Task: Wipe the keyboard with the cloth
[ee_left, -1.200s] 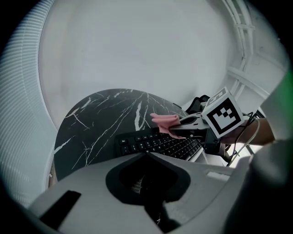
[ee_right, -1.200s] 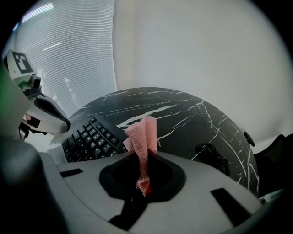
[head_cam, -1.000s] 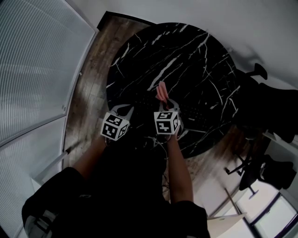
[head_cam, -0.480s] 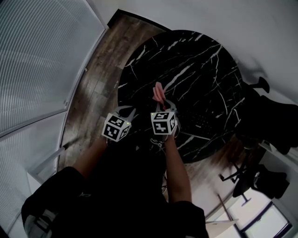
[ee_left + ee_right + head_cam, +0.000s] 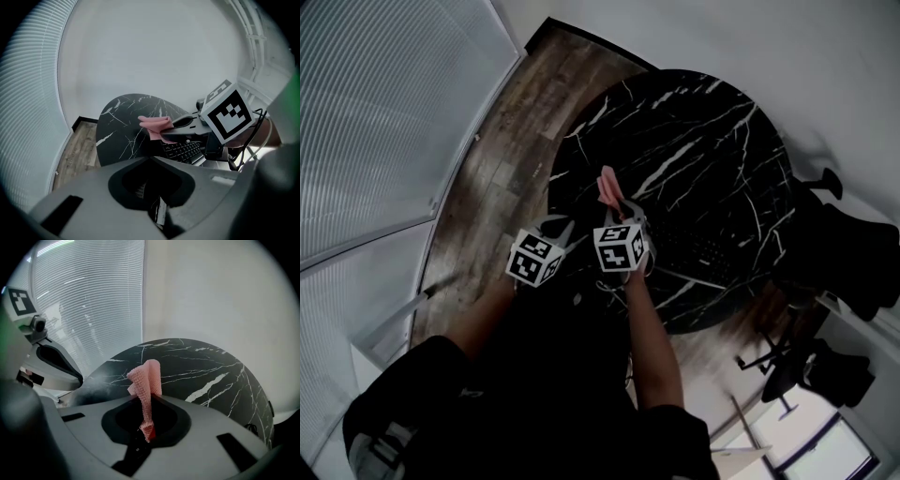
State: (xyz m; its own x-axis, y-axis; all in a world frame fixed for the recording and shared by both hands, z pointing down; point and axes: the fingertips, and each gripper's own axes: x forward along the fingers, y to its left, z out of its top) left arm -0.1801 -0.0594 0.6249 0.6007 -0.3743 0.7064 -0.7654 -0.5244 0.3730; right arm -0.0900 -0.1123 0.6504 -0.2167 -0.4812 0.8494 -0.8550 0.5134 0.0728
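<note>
The right tongs (image 5: 147, 401) are closed on a pink cloth (image 5: 145, 380). The cloth is pinched at its lower end, and its free part stands up in a loose fold beyond the tips. In the head view the cloth (image 5: 607, 185) is held over the near left part of the round black marble tabletop (image 5: 694, 141), to the left of the keyboard (image 5: 698, 246). The dark keyboard lies near the tabletop's near edge. If the cloth touches the tabletop, I cannot tell. The left tongs (image 5: 151, 159) are closed with nothing between them. They are held just beside the right tongs (image 5: 619, 208), on their left, above the edge of the tabletop and the wooden floor (image 5: 506, 141).
</note>
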